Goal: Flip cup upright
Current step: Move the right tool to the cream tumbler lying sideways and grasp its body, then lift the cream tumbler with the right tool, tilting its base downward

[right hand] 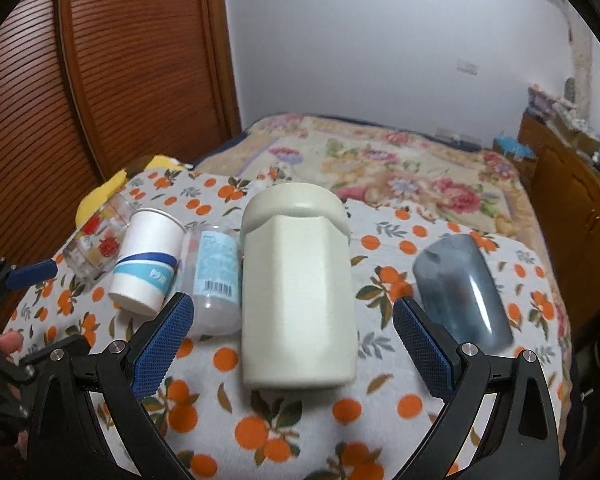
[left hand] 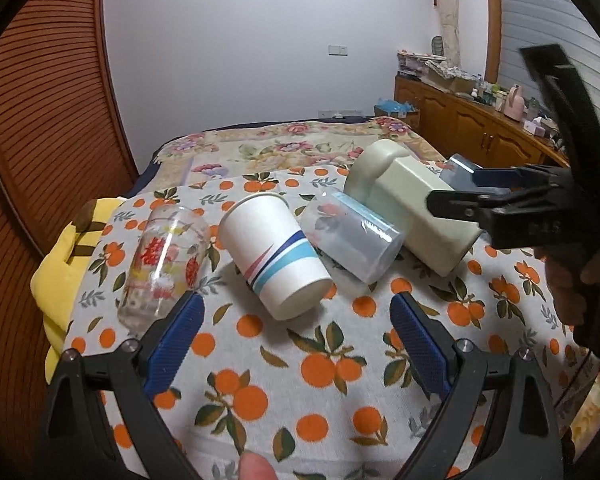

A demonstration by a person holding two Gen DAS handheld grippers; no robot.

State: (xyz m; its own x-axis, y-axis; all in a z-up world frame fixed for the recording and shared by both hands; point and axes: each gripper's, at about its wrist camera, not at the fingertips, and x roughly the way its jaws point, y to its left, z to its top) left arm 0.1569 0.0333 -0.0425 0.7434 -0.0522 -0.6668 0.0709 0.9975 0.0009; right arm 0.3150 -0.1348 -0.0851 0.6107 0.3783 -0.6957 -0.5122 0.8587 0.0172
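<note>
Several cups stand upside down in a row on the orange-print cloth (left hand: 300,380): a printed glass (left hand: 162,264), a white paper cup with blue stripes (left hand: 274,254), a clear plastic cup (left hand: 352,236), a large cream cup (left hand: 412,216) and a blue-grey tumbler (right hand: 462,288). My left gripper (left hand: 296,320) is open, just short of the paper cup. My right gripper (right hand: 292,320) is open with the cream cup (right hand: 298,296) between its fingers, not touching. It also shows in the left wrist view (left hand: 460,196), next to the cream cup.
The cloth lies on a table against a floral-quilted bed (right hand: 380,156). A yellow cloth (left hand: 60,256) hangs at the table's left edge. A slatted wooden door (right hand: 100,60) stands left. A cluttered wooden cabinet (left hand: 480,128) runs along the right wall.
</note>
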